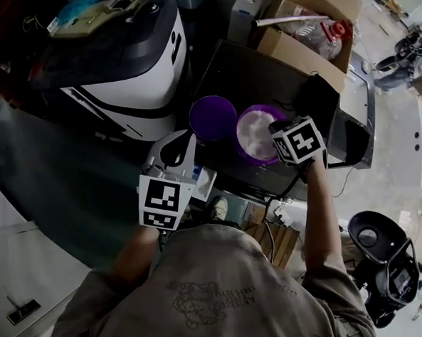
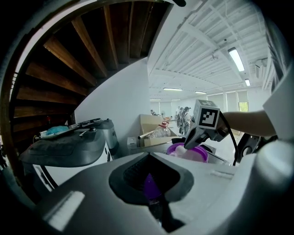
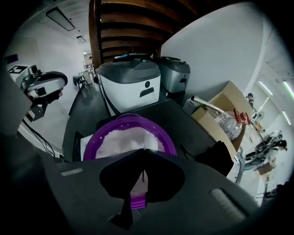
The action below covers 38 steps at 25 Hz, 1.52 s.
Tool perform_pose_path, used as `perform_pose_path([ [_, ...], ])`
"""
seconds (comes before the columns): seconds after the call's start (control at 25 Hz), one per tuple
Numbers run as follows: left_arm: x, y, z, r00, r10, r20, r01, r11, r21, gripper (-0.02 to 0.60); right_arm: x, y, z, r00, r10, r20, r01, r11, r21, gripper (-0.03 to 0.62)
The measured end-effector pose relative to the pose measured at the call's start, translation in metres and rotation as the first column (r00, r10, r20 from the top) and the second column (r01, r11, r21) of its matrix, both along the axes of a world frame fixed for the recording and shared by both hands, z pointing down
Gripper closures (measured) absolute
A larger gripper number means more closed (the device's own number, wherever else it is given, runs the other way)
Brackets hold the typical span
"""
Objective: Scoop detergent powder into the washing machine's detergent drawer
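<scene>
The fingers of the left gripper (image 1: 183, 144) were clenched on the edge of a purple lid (image 1: 212, 118), held just beside the purple tub (image 1: 246, 142) of white powder (image 3: 120, 140) on the dark counter (image 1: 255, 76), while the fingers of the right gripper (image 1: 274, 130) were clamped on a pale scoop (image 2: 187, 148) dipped into that powder.

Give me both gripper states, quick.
Left gripper: shut on a purple piece, probably a lid's edge.
Right gripper: shut, apparently on a white scoop, over the powder tub.
</scene>
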<state>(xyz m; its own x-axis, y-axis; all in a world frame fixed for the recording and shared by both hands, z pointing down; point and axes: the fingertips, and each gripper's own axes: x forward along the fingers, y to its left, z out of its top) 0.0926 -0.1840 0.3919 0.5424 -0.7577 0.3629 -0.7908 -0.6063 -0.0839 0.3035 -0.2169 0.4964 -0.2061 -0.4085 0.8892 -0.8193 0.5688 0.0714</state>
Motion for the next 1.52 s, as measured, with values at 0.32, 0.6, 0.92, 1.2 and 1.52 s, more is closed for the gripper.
perform_pose_path([
  [0.32,-0.008,-0.007,0.004,0.999,-0.021,0.027,0.021,1.0,-0.004,0.581,-0.005,-0.005,0.014,0.997,-0.048,-0.062,0.045,0.998,-0.041,0.559],
  [0.6,-0.02,-0.01,0.008,0.998,-0.049,0.033,0.049,0.999,-0.009,0.581,-0.017,-0.003,0.021,0.992,-0.106,-0.073,0.099,0.991,-0.091,0.559],
  [0.92,-0.028,-0.009,0.01,0.998,-0.06,0.027,0.061,0.998,-0.016,0.581,-0.034,0.003,0.026,0.989,-0.146,-0.008,0.143,0.975,-0.168,0.559],
  [1.2,-0.035,-0.008,0.012,0.998,-0.064,0.023,0.065,0.998,-0.017,0.581,-0.048,0.011,0.028,0.985,-0.126,0.118,0.151,0.961,-0.233,0.559],
  [1.52,-0.038,-0.007,0.011,0.998,-0.055,0.012,0.056,0.998,-0.017,0.581,-0.056,0.02,0.023,0.969,-0.05,0.241,0.119,0.952,-0.283,0.559],
])
